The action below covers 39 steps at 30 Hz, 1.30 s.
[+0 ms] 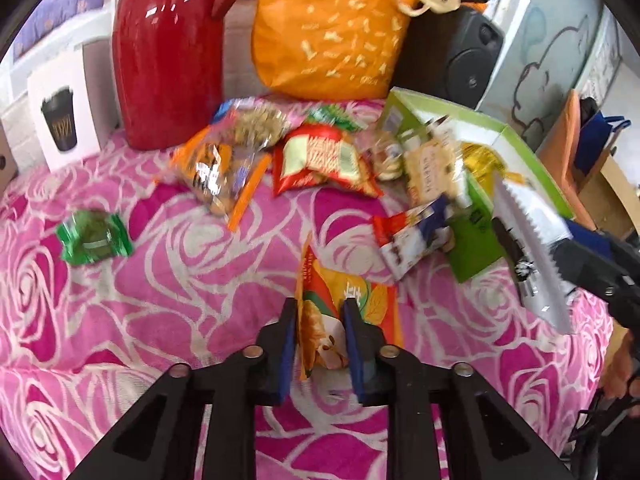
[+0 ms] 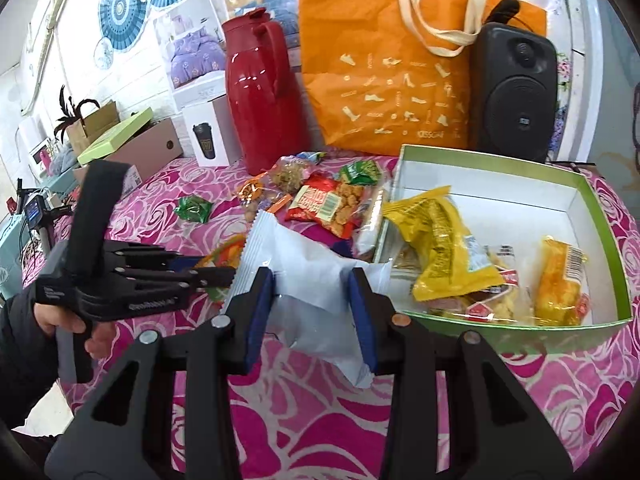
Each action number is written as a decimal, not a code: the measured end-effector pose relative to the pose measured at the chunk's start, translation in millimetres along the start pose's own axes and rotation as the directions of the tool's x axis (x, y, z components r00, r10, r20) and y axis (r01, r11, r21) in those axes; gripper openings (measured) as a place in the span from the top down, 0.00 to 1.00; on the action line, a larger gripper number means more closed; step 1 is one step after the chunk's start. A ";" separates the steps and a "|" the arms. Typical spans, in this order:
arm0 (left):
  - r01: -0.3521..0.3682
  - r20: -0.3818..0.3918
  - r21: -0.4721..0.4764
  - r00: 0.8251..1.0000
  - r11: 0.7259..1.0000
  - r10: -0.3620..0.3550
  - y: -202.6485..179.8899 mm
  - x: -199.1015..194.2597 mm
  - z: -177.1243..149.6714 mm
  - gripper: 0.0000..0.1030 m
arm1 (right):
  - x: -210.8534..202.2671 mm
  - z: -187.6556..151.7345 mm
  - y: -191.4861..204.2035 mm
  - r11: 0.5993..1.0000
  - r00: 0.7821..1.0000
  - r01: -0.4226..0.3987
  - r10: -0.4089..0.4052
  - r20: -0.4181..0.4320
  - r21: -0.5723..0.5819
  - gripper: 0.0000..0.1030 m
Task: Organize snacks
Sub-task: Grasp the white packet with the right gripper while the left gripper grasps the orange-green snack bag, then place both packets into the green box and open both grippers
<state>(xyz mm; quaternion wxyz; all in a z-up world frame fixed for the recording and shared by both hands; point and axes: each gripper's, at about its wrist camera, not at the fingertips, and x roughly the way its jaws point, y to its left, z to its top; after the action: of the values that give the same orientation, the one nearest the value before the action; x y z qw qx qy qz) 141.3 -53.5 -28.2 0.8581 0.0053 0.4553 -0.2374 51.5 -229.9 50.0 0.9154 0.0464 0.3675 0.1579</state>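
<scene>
White snack packet (image 2: 316,280) clamped in right tongs (image 2: 312,304), just left of green box (image 2: 600,240); left tongs (image 1: 320,332) clamp orange packet (image 1: 320,320).

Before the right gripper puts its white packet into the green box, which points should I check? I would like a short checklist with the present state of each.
1. Right gripper holds the white packet between its jaws: ok.
2. Green box is open, no lid in the way: ok.
3. Free space in the box: ok, bare white floor shows behind the yellow packet.
4. Path to the box: ok, the box lies just right of the packet with nothing between.
5. Left gripper out of the way: ok, it is at the orange packet, left of the box.
6. Left gripper's hold on the orange packet: cannot tell; jaws stand either side of it, contact unclear.
</scene>
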 end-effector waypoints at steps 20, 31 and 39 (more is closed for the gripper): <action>0.115 0.192 0.213 0.969 0.970 -0.157 -133.3 -45.3 107.5 0.82 | -69.1 14.2 -130.8 0.938 0.940 0.301 -0.322 0.112 0.173 0.60; 0.112 0.108 0.182 0.985 0.977 -0.133 -157.4 24.7 132.7 0.82 | -20.8 22.5 -161.0 0.933 0.935 0.341 -0.349 0.063 0.116 0.60; 0.069 0.132 0.143 0.987 0.987 -0.088 -148.1 41.8 137.3 0.38 | 10.2 14.4 -164.6 0.924 0.924 0.378 -0.380 0.037 0.055 0.04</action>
<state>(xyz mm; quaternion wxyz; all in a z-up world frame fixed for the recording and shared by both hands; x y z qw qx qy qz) 206.9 -232.6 50.1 0.8749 0.0300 0.3775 -0.3019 110.2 -381.9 20.7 0.9357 -0.0002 0.3513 -0.0317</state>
